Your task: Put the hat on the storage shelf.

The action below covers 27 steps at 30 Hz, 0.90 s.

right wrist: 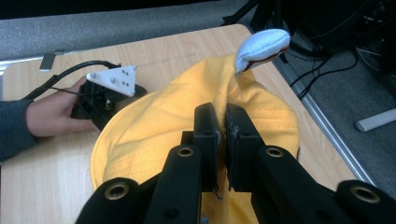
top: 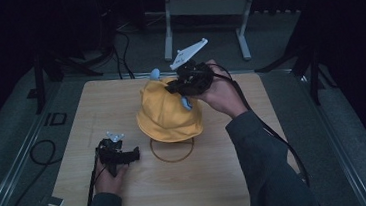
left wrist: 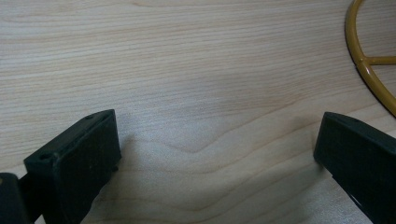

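High view first: a yellow hat [top: 169,115] is held up off the bench [top: 238,188] by the right tool [top: 183,85], just above a yellow wire ring stand [top: 172,149] whose hoop lies flat on the wood. In the right gripper view the jaws are pinched tight on a fold of fabric near the crown, beside a pale blue ear-like bit [right wrist: 260,45] sewn on top. The left tool [top: 120,155] is parked low on the bench next to the ring, jaws spread wide with nothing between them but bare wood. So the step looks like carrying or placing the hat relative to the stand; whether it's going on or coming off can't be told. Next, the brim probably needs steadying by the free tool, since floppy cloth can be expected to sag and snag.
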Tool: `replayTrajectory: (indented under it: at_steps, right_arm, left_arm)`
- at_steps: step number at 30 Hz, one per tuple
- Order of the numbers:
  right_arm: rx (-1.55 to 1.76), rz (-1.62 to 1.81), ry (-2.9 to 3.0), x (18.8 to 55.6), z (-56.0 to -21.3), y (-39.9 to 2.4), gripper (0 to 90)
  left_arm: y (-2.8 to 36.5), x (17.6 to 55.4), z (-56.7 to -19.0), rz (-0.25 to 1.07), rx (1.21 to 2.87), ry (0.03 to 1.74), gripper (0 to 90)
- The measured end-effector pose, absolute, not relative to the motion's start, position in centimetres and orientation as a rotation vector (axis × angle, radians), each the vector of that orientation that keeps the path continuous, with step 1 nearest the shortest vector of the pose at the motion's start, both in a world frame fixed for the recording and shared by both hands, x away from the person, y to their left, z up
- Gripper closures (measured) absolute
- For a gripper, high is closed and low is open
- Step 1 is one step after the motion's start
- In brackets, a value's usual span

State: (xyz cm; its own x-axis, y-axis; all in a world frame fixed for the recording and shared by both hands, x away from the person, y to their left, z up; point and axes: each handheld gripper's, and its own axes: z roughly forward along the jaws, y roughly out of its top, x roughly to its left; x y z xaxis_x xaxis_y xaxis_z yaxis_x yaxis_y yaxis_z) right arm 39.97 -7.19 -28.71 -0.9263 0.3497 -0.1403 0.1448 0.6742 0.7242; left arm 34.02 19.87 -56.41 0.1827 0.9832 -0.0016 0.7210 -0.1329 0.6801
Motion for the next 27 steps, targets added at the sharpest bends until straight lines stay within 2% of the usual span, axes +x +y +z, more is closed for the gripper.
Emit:
replayTrajectory:
  at_steps: [5, 8, 11, 18, 21, 27]
  right_arm:
    - [0.403, 1.106, 2.635, 40.0, -29.1, -7.2, 83.1]
    - [0.431, 1.135, 2.605, 40.1, -29.0, -7.5, 69.0]
    - [0.488, 1.136, 2.572, 40.3, -28.7, -7.8, 47.8]
    - [0.542, 1.136, 2.503, 40.4, -28.1, -8.6, 25.5]
    - [0.55, 1.139, 2.484, 40.3, -27.8, -8.9, 19.0]
    - [0.571, 1.149, 2.45, 40.1, -27.4, -10.1, 16.3]
  left_arm:
    - [19.9, 34.0, -56.4, 0.624, 1.917, 1.595, 0.4]
    - [19.9, 34.0, -56.4, 0.624, 1.916, 1.595, 0.4]
    - [19.9, 34.0, -56.4, 0.624, 1.917, 1.595, 0.4]
    - [19.9, 34.0, -56.4, 0.624, 1.917, 1.595, 0.4]
    - [19.9, 34.0, -56.4, 0.624, 1.917, 1.595, 0.4]
    - [19.9, 34.0, -56.4, 0.624, 1.917, 1.595, 0.4]
